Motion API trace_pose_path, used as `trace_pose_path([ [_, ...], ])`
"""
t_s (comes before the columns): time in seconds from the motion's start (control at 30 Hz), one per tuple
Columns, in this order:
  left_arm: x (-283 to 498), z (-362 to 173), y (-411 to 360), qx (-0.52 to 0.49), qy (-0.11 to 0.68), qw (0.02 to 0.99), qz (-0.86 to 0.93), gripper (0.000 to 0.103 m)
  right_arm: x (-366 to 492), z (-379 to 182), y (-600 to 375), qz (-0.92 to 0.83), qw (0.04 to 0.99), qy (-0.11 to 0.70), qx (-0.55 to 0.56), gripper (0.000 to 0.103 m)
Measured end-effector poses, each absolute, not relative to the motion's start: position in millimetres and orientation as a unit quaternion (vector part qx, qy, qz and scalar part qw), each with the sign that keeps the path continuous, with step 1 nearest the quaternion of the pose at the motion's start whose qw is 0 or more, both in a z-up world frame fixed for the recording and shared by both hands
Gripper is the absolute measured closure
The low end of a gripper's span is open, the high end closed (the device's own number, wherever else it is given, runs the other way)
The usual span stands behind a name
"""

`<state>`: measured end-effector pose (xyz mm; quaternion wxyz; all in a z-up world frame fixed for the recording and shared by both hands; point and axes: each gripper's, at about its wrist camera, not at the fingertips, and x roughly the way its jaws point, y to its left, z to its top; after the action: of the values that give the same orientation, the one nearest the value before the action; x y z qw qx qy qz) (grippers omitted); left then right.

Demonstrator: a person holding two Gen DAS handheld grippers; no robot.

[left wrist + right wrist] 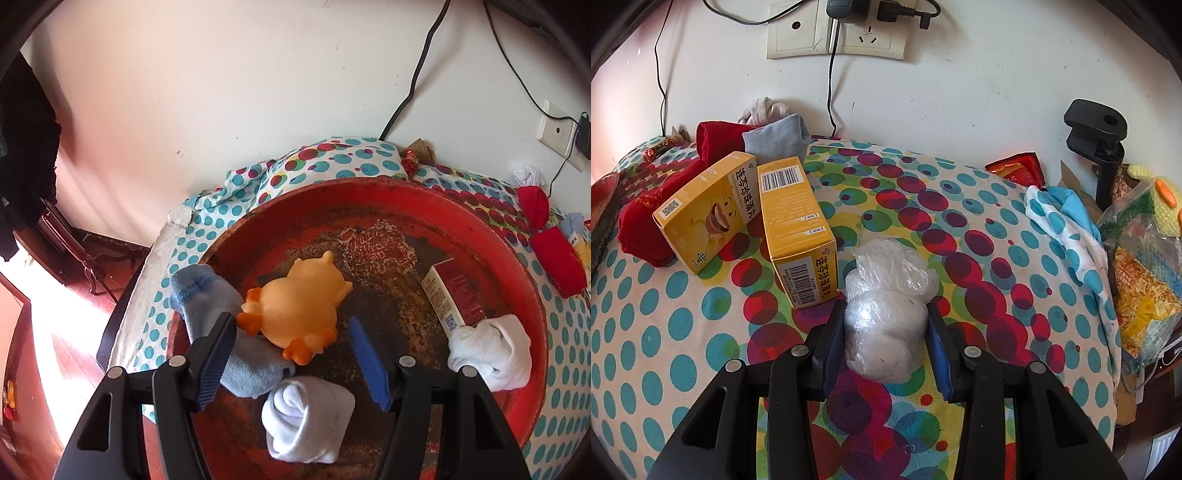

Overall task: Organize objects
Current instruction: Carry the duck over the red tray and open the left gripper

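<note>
In the left wrist view a round red tray holds an orange rubber duck, a blue sock, two rolled white socks and a red and white box. My left gripper is open above the tray, its jaws on either side of the duck, holding nothing. In the right wrist view my right gripper is closed on a white bundle in clear plastic, which rests on the dotted cloth. Two yellow boxes lie to its left.
Red socks and a grey-blue sock lie behind the yellow boxes. A black clamp stand, a bag of snacks and a dotted cloth bundle crowd the right edge. Wall sockets with cables are behind.
</note>
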<state>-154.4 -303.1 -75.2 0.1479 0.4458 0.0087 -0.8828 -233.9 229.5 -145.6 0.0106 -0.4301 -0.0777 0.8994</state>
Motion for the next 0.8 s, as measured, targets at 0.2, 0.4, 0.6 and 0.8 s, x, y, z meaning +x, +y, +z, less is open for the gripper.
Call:
trace_pose_path([
  [0.2, -110, -68, -280, 0.422, 0.012, 0.145, -0.895, 0.038, -234, -146, 229, 0.9, 0.01, -0.078, -0.429, 0.066],
  [0.4, -77, -76, -260, 0.416, 0.02, 0.116, -0.902, 0.038, -230, -144, 230, 0.902, 0.011, -0.068, -0.426, 0.068],
  [0.6, -62, -80, -252, 0.41, 0.004, 0.112, -0.905, 0.038, -208, -134, 237, 0.905, 0.019, -0.021, -0.424, 0.068],
  [0.8, -54, -78, -254, 0.401, 0.009, 0.109, -0.91, 0.038, -170, -110, 218, 0.912, 0.003, -0.001, -0.411, 0.068],
])
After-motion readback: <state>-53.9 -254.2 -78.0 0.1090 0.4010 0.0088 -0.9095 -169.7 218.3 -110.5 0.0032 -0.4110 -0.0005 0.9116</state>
